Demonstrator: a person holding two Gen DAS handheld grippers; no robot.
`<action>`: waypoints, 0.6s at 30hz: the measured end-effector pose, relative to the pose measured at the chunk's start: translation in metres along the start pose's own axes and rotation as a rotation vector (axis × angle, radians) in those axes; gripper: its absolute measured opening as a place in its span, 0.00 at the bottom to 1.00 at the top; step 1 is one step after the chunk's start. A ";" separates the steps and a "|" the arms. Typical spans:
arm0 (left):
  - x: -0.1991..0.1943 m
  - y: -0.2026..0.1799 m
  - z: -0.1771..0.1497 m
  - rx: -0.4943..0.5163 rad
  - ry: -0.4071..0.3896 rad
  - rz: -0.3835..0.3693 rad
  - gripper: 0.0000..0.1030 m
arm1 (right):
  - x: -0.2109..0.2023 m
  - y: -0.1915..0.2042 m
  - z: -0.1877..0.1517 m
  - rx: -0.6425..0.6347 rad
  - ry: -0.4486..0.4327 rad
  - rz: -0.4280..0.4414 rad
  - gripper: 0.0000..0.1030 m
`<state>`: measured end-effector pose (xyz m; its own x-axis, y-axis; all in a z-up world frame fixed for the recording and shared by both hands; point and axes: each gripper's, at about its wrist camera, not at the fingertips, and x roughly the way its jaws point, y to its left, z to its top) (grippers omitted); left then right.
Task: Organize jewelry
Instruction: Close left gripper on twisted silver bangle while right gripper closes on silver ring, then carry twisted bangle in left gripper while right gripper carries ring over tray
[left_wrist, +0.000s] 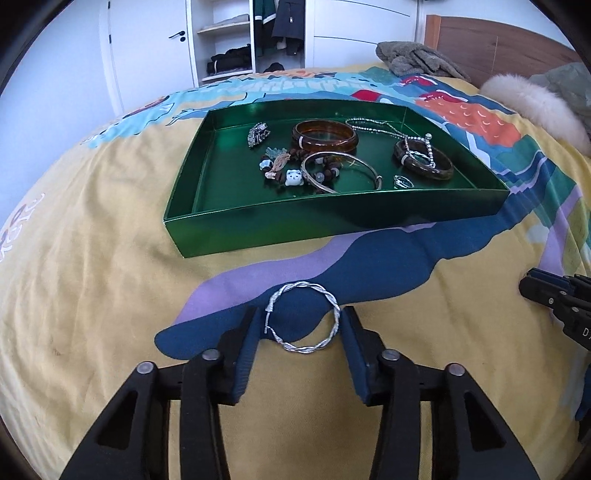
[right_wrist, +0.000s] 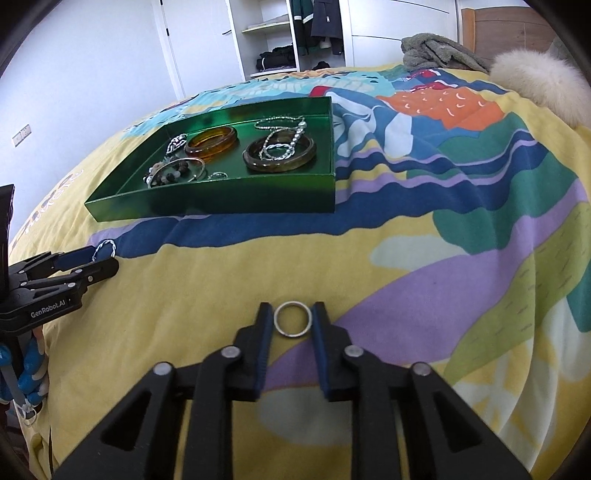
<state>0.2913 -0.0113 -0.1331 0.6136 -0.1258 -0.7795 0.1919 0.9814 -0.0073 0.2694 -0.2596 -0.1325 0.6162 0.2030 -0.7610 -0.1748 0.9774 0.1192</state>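
The twisted bangle lies flat on the bedspread, near side of the tray, squarely between the left gripper's fingers, which bracket its rim, seemingly touching it. The ring lies likewise between the right gripper's fingers, narrowly spread, grip unconfirmed. Each hand has its own piece.

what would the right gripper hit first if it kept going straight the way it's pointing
Most likely the small silver ring, which lies on the bedspread right between the right gripper's fingertips. Angled downward, the tips would probably press into the cloth beside the ring, well short of the green tray. Depth is hard to judge.
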 end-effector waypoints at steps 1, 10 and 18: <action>0.000 0.000 0.000 0.003 -0.002 0.002 0.40 | 0.000 0.000 0.000 0.002 -0.004 0.004 0.18; -0.028 0.002 0.005 -0.002 -0.063 -0.024 0.39 | -0.014 0.000 -0.002 0.004 -0.034 0.019 0.18; -0.065 0.008 0.041 0.001 -0.160 -0.064 0.39 | -0.041 0.016 0.032 -0.045 -0.120 0.046 0.18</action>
<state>0.2846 -0.0009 -0.0572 0.7144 -0.2092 -0.6678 0.2351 0.9705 -0.0525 0.2658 -0.2501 -0.0791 0.6935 0.2556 -0.6736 -0.2374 0.9638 0.1212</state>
